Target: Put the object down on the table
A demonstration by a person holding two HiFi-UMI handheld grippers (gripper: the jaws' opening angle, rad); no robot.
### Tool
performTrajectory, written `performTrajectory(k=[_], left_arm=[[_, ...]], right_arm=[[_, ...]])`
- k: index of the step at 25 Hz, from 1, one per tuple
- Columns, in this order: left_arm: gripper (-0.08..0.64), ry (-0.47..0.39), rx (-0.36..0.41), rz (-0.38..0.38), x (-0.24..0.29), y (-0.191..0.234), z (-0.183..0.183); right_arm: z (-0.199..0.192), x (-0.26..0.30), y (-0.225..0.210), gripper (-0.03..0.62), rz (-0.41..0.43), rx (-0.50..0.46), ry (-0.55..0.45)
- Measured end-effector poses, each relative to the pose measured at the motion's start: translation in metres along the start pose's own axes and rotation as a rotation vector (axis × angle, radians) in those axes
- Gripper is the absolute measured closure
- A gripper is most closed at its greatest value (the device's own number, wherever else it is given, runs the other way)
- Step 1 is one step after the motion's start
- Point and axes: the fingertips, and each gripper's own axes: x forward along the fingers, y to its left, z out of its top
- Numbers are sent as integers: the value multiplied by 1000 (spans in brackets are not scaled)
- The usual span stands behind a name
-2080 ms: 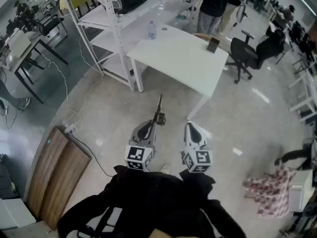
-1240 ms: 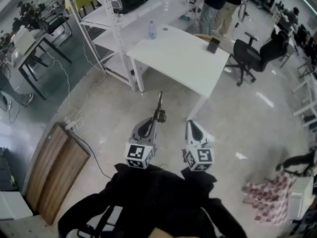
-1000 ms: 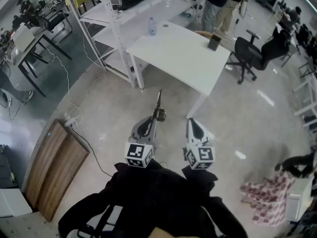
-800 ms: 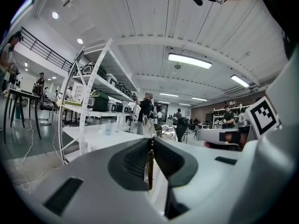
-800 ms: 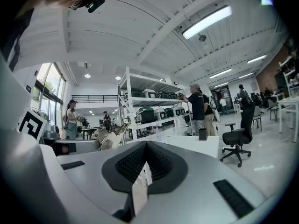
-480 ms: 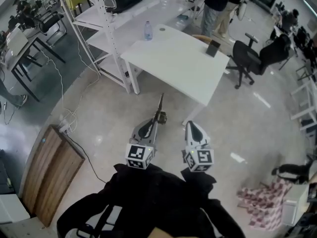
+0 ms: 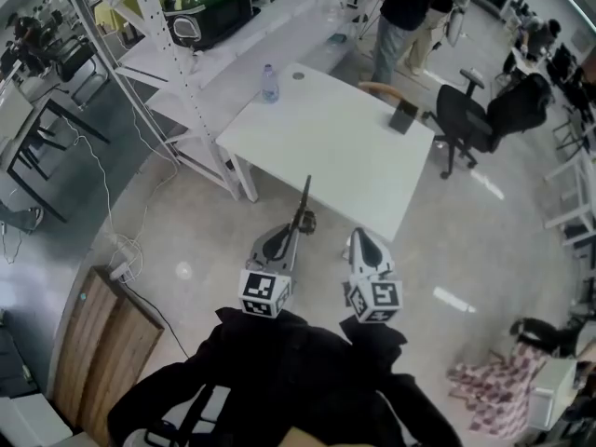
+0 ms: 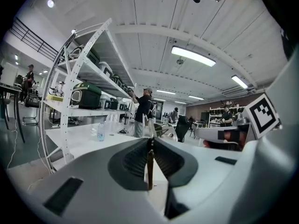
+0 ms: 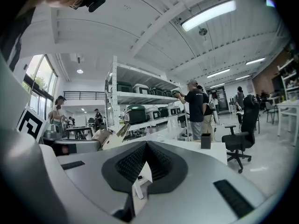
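Observation:
My left gripper point(image 7: 296, 225) is shut on a thin, long brownish tool point(image 7: 304, 198) that sticks forward past the jaws, its tip over the near edge of the white table point(image 7: 345, 156). In the left gripper view the tool point(image 8: 150, 169) shows as a narrow upright strip pinched between the dark pads of the left gripper point(image 8: 150, 146). My right gripper point(image 7: 361, 237) hangs beside it, shut with nothing in it; in its own view the right gripper point(image 9: 145, 146) has its pads meeting. Both grippers are over the floor, just short of the table.
A water bottle point(image 7: 269, 83) and a small dark box point(image 7: 404, 116) stand on the table's far side. White shelving point(image 7: 140, 54) runs at the left, an office chair point(image 7: 466, 124) at the right, a person point(image 7: 400, 17) behind. A wooden board point(image 7: 102, 352) lies on the floor at left.
The table has come nearer to the grippers as the view moves forward; the tool's tip now reaches its near edge. Both grippers keep their pose and grip.

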Motion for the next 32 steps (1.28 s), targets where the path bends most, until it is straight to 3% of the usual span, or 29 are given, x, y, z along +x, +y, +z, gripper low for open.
performTrajectory(k=[6,13,20,32], left_arm=[[529,-7,-7,-49,73,48,43],[529,2,23,-90,146,93,69],[528,28,42,-122,198,132,66],[529,90,60,-167,252,154,53]], right_arm=[[35,78,-21,591,-55,12,4],[60,156,-45,589,-101,14,6],[56,215,-57,591,-129,25,20],[38,261,-77,591,-157,53,57]])
